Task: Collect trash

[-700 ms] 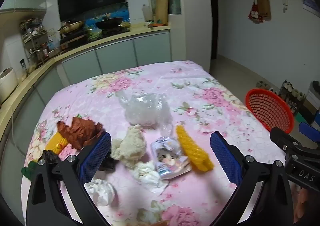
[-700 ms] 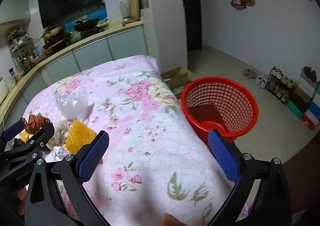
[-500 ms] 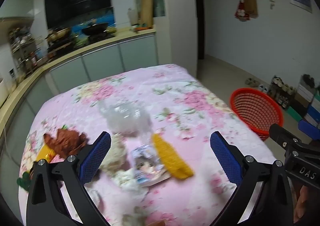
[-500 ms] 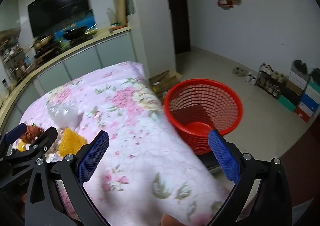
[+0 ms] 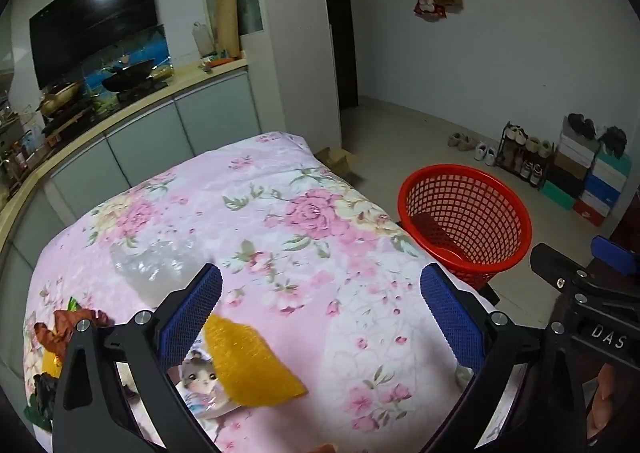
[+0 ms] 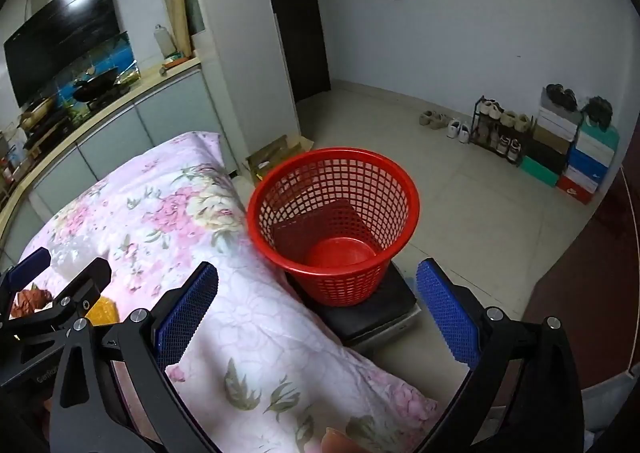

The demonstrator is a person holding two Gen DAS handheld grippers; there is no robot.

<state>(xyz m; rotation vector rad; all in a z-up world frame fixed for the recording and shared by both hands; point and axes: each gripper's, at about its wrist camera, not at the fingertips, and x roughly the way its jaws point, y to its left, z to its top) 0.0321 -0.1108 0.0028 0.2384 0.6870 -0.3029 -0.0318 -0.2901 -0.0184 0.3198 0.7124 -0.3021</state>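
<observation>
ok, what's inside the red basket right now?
The red basket holds no trash: its solid red bottom shows bare through the open top. It stands on a dark stool, whose top under the basket is covered. The trash lies on the floral tablecloth.

Dim even indoor light, fisheye-bent edges, sharp focus
</observation>
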